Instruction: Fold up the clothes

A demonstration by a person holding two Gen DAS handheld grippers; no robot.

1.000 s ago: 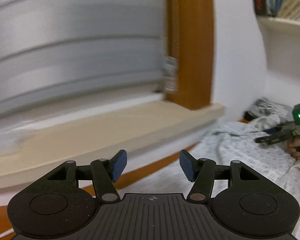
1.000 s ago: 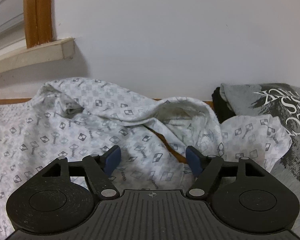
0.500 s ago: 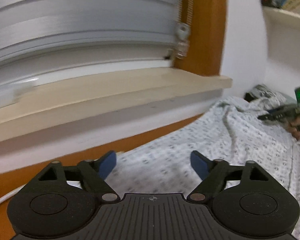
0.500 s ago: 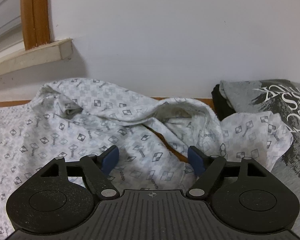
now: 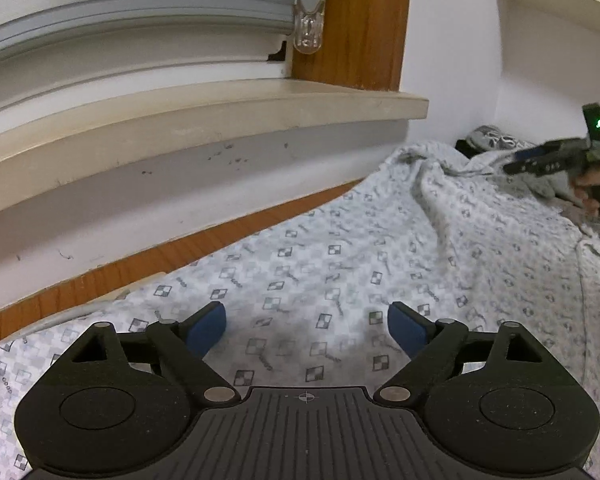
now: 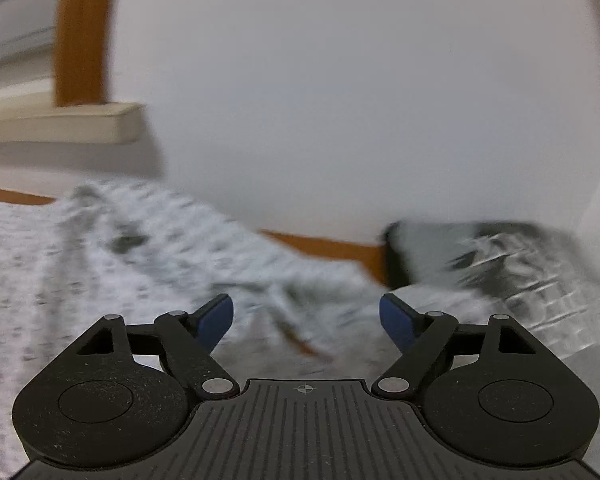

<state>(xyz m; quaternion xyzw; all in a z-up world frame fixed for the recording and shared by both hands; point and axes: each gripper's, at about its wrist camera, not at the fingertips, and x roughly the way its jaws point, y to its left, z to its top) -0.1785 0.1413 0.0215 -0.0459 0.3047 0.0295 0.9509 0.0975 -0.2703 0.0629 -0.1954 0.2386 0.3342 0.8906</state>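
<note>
A white garment with a small grey check print (image 5: 340,256) lies spread over the surface, rumpled toward the far wall. My left gripper (image 5: 306,330) hovers low over its near part, open, with nothing between the blue pads. My right gripper (image 6: 306,320) is open too, above the bunched end of the same garment (image 6: 148,240); that view is blurred by motion. In the left wrist view the right gripper (image 5: 548,160) shows at the far right, held by a hand (image 5: 588,192).
A folded grey and black printed shirt (image 6: 500,256) sits by the wall at the right. A window sill (image 5: 204,112) and wooden frame (image 5: 352,20) overhang the back. A blind-cord pull (image 5: 308,20) hangs at the sill. An orange wooden edge (image 5: 140,264) runs along the wall.
My left gripper has swung down toward the garment and opened wider. My right gripper has risen and tilted up, so the garment sits lower in its view.
</note>
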